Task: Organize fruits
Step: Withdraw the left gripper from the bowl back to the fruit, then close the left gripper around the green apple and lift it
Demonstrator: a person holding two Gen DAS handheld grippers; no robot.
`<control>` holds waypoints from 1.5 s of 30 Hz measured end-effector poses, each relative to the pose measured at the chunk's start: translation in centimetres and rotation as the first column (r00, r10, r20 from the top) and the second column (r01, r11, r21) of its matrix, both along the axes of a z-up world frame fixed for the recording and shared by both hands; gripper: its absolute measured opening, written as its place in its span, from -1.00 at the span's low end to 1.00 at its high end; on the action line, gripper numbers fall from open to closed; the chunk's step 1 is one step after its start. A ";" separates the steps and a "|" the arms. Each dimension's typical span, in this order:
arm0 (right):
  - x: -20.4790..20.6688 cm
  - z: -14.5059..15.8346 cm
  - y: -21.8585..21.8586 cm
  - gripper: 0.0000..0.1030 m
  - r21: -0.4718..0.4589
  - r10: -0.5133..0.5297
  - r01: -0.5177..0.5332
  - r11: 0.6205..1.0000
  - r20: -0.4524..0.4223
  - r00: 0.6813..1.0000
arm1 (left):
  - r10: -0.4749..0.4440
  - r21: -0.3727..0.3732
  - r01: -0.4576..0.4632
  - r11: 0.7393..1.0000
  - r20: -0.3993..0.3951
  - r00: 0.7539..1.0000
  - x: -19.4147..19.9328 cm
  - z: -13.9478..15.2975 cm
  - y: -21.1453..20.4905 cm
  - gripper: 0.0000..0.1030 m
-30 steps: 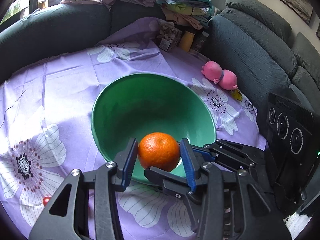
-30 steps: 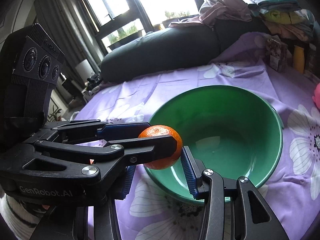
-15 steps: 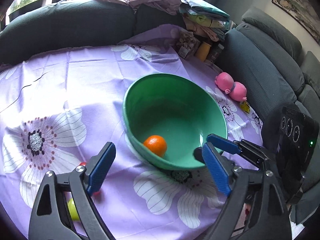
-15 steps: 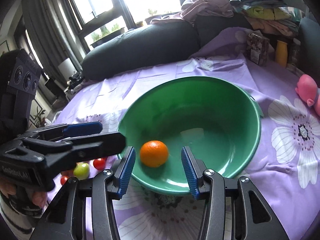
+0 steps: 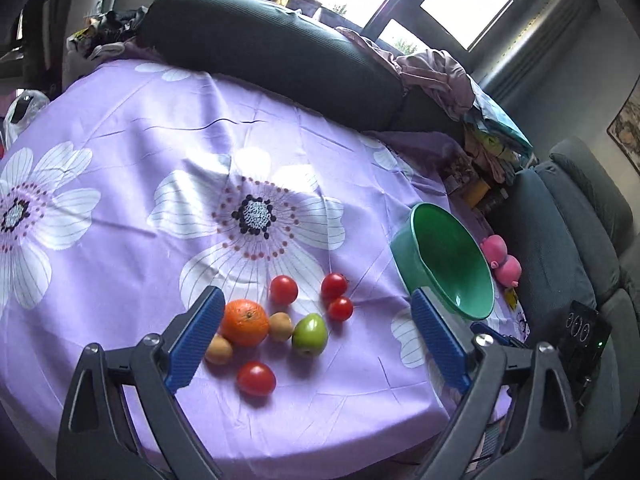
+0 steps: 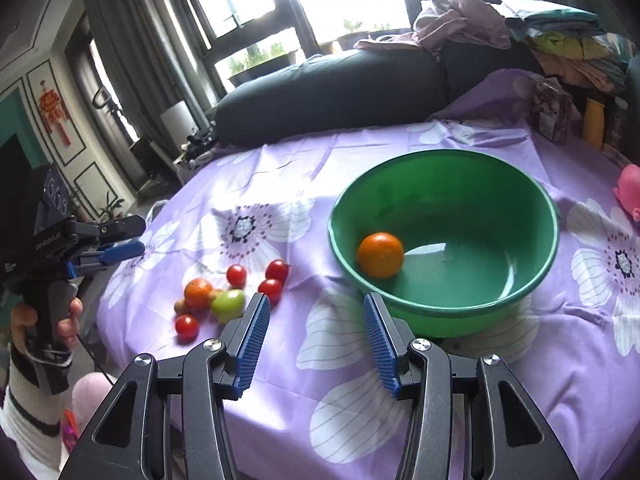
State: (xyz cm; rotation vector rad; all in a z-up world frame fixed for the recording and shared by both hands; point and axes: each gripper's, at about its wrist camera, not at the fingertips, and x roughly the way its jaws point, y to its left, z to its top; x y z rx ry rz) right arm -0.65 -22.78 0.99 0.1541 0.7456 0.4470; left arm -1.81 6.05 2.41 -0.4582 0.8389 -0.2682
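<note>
A green bowl [image 6: 536, 280] stands on the purple flowered cloth with one orange [image 6: 380, 255] inside it; the bowl also shows in the left wrist view [image 5: 404, 260]. A cluster of fruit lies left of the bowl: an orange [image 5: 245, 322], a green fruit [image 5: 310, 335], several red tomatoes [image 5: 283, 289] and small brown fruits [image 5: 281, 326]. My left gripper [image 5: 316, 340] is open wide and empty, above the cluster. My right gripper [image 6: 314, 344] is open and empty, near the bowl's front rim.
A dark sofa [image 5: 280, 52] with piled clothes [image 6: 460, 20] runs along the far side. A pink toy [image 5: 502, 262] lies right of the bowl. Jars and a yellow bottle [image 6: 594, 124] stand at the far right. The cloth's front edge drops off below the grippers.
My left gripper let the orange go into the bowl, opened wide and swung left to the fruit cluster. My right gripper pulled back a little.
</note>
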 end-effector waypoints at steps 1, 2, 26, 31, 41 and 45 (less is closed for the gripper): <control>0.0 -0.3 0.7 -0.04 -0.001 0.017 -0.017 1.000 -0.013 1.000 | 0.003 -0.023 -0.003 1.000 -0.003 1.000 -0.3 -0.2 0.3 0.89; 0.1 -0.6 1.3 -0.04 -0.002 0.034 -0.034 0.999 -0.027 0.999 | 0.003 -0.046 -0.003 0.999 -0.002 1.000 -0.7 -0.4 0.4 0.89; 0.7 -4.5 10.2 -0.04 -0.072 0.191 -0.204 0.976 -0.149 0.970 | -0.185 -0.045 0.183 0.982 -0.064 0.981 -0.5 -5.9 -2.0 0.96; 1.4 -5.2 11.3 -0.04 -0.091 0.218 -0.234 0.968 -0.158 0.963 | -0.218 -0.061 0.213 0.975 -0.097 0.971 1.0 -6.8 -3.0 0.85; 3.5 -6.1 12.1 -0.04 -0.072 0.253 -0.271 0.960 -0.192 0.948 | -0.228 -0.069 0.219 0.973 -0.174 0.958 3.2 -8.3 -3.5 0.34; 4.5 -6.4 12.8 -0.04 -0.075 0.266 -0.288 0.955 -0.218 0.939 | -0.233 -0.072 0.223 0.972 -0.191 0.954 3.7 -8.5 -3.2 0.16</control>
